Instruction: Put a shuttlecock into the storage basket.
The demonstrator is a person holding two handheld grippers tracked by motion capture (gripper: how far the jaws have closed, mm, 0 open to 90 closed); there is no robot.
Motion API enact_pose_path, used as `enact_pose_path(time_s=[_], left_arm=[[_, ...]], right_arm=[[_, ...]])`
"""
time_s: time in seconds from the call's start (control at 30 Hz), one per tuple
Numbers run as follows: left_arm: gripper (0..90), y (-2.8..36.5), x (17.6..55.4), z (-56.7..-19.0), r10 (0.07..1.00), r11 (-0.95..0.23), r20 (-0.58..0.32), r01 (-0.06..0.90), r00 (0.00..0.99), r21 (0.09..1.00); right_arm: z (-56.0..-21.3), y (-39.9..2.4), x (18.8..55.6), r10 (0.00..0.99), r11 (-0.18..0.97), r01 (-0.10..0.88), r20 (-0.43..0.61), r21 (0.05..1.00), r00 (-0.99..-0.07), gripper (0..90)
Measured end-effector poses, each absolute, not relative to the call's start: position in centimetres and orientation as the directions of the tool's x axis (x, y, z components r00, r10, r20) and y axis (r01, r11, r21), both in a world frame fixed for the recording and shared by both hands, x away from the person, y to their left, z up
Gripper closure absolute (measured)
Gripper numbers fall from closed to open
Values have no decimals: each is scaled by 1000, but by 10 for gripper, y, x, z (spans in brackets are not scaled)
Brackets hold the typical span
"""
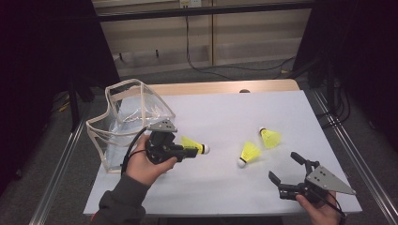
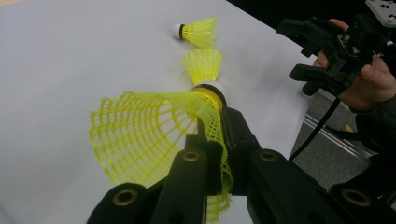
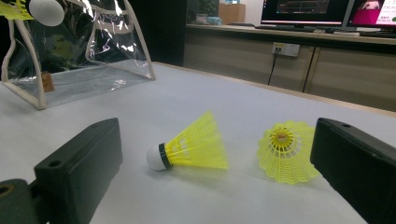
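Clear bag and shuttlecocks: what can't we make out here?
- Clear bag: contents unreadable, high view, glare on plastic.
- Held shuttlecock: skirt's lower edge hidden by left tool, left gripper view.
- Same shuttlecock's cork: skirt cut by frame edge, right gripper view.

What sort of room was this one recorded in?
Most likely an office or lab set up for recording. Computer monitors sit on a long wooden counter behind the table, a wall socket feeds a trailing cable, and dark screens stand on either side of the table.

no readable text, labels, brands or numbers, monitor screens too blurred
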State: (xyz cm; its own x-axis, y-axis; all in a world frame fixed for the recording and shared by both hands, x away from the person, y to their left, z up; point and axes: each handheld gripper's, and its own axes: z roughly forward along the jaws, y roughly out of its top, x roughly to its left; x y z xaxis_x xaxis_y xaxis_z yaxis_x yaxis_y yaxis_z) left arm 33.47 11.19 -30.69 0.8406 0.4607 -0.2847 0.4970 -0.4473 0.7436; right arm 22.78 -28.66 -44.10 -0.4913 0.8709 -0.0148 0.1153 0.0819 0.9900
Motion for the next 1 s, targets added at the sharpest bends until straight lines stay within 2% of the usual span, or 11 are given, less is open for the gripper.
enact_pose_path(time_s=[1.0], left_arm=[[874, 116, 347, -272, 489, -448, -264, 499, 832, 742]], right_arm=[[-441, -287, 228, 870, 80, 116, -13, 990, -492, 21]])
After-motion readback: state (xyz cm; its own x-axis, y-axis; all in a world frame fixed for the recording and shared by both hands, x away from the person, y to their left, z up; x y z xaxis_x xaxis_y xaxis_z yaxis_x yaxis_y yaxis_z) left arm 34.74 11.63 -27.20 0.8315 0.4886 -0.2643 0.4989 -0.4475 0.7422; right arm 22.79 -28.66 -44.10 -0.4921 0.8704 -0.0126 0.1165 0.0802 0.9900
